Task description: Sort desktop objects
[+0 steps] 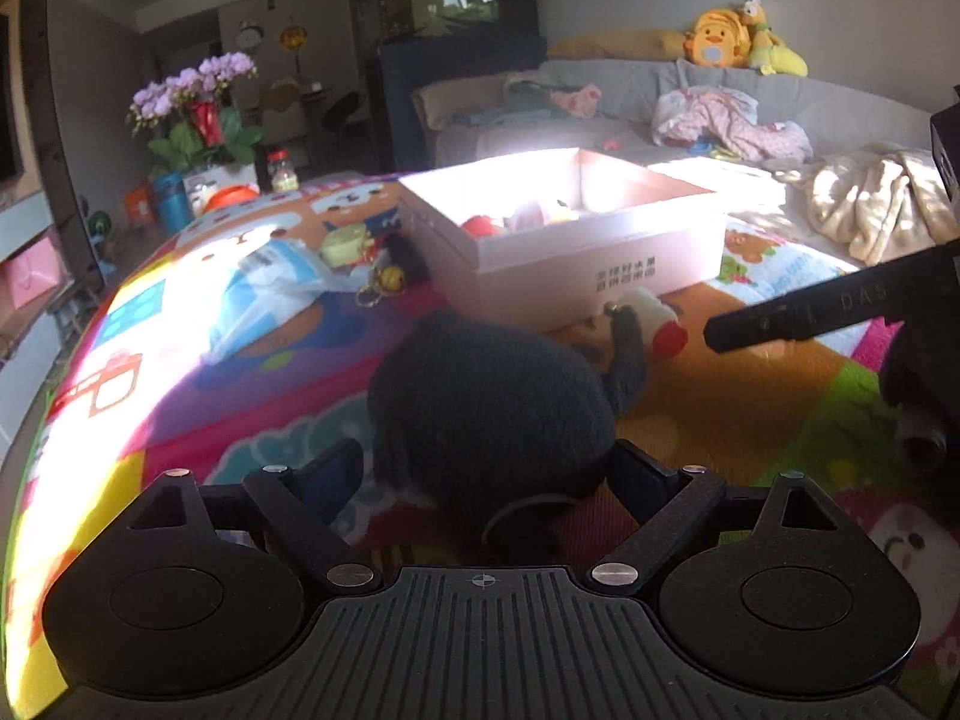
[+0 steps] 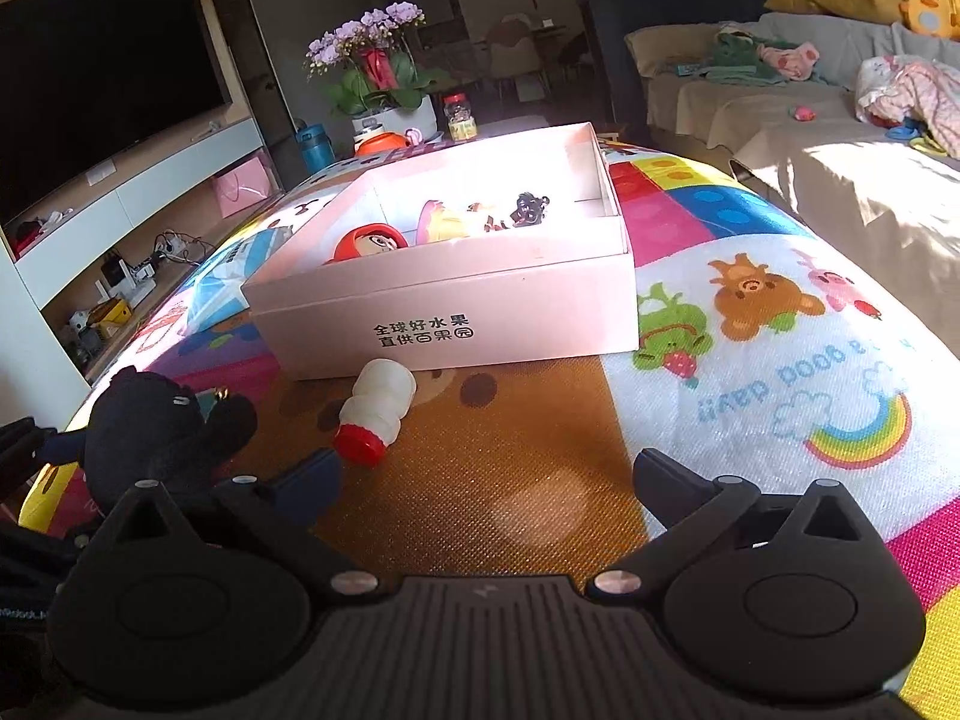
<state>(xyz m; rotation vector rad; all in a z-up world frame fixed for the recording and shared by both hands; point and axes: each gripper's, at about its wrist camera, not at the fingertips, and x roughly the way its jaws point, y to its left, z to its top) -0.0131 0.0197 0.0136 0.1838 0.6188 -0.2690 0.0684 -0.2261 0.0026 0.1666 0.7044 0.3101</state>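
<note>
Left wrist view: the left gripper (image 1: 489, 468) has its fingers on either flank of a dark plush toy (image 1: 492, 402), which fills the gap between them; whether the pads press it or only bracket it I cannot tell.
Plush toy: lying on the colourful play mat (image 1: 180, 396), dead ahead at 12 o'clock of the left gripper, its long axis running away from the camera and tipping toward 1 o'clock, one limb reaching toward the bottle.
Bottle: a small white bottle with a red cap (image 2: 377, 411) lies on its side on the mat, just in front of the pink cardboard box (image 2: 444, 312), near it, contact unclear.
Right wrist view: the right gripper (image 2: 489, 480) is spread wide with nothing between its fingers, above bare mat.
Key relation: from the right gripper the bottle sits at about 11 o'clock, close ahead; its long axis runs from 1 o'clock (base, toward the box) down to 7 o'clock (cap, toward the gripper). The fingers would need to turn across that axis to grasp the body.
Nearer arm: the right gripper is nearer the bottle; the left is taken up with the plush.
Box: open-topped, at 12 o'clock beyond both grippers, already holding several small toys (image 2: 420, 228).
Other clutter: a blue-and-white packet (image 1: 270, 282) and a keyring (image 1: 384, 285) lie at 10 o'clock of the left gripper, left of the box.
</note>
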